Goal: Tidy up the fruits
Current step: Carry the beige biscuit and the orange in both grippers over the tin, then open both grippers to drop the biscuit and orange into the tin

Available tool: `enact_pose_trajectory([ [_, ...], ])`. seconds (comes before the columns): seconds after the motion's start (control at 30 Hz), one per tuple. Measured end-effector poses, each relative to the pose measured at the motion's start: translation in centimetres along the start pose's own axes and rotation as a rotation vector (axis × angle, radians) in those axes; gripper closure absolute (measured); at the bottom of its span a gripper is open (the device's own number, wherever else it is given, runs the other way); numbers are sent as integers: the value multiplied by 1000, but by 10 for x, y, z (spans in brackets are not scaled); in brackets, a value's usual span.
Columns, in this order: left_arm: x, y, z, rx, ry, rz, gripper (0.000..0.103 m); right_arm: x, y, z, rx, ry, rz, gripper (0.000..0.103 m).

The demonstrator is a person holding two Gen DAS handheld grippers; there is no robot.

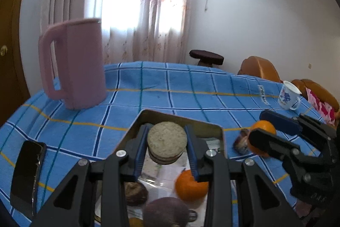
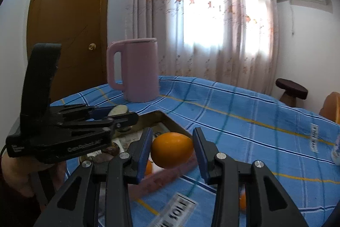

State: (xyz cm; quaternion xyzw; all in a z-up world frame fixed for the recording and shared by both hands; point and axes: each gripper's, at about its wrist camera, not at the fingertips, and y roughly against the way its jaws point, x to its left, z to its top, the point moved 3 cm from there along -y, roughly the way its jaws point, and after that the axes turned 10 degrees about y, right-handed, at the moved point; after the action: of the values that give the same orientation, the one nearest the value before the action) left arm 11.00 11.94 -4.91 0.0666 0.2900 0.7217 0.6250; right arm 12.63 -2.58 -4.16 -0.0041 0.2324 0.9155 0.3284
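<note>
Over tray [image 1: 220,131]: left tongs [image 1: 167,143] grip one round cake [image 1: 167,138]; right tongs [image 2: 172,149] grip one orange [image 2: 172,150].

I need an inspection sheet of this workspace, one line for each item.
Surface: blue checked cloth.
Job's things: metal tray with an orange and dark round fruits inside.
Clutter: pink jug, phone, white mug.
Grippers: left gripper shut on a round tan fruit; right gripper shut on another orange.
Cables: nothing seen.
Surroundings: curtains, door, stool.
</note>
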Motion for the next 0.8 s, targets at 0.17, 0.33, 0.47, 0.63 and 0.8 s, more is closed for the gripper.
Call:
enact_pose_trajectory([
  [0.17,20,-16,-3,59,43,10,67,12,-30,0,61,8,23,62],
  [0.33,29,-20,-1,69,48,35,67,12,-53,-8,127,-19,35,62],
  [0.47,33,-19,1,66,42,52,67,16,-62,-12,162,-13,39,62],
  [0.63,36,-24,-1,80,41,67,67,17,-67,-15,177,-21,43,61],
  [0.8,31,-21,-1,69,33,73,59,16,-68,-16,189,-29,59,56],
])
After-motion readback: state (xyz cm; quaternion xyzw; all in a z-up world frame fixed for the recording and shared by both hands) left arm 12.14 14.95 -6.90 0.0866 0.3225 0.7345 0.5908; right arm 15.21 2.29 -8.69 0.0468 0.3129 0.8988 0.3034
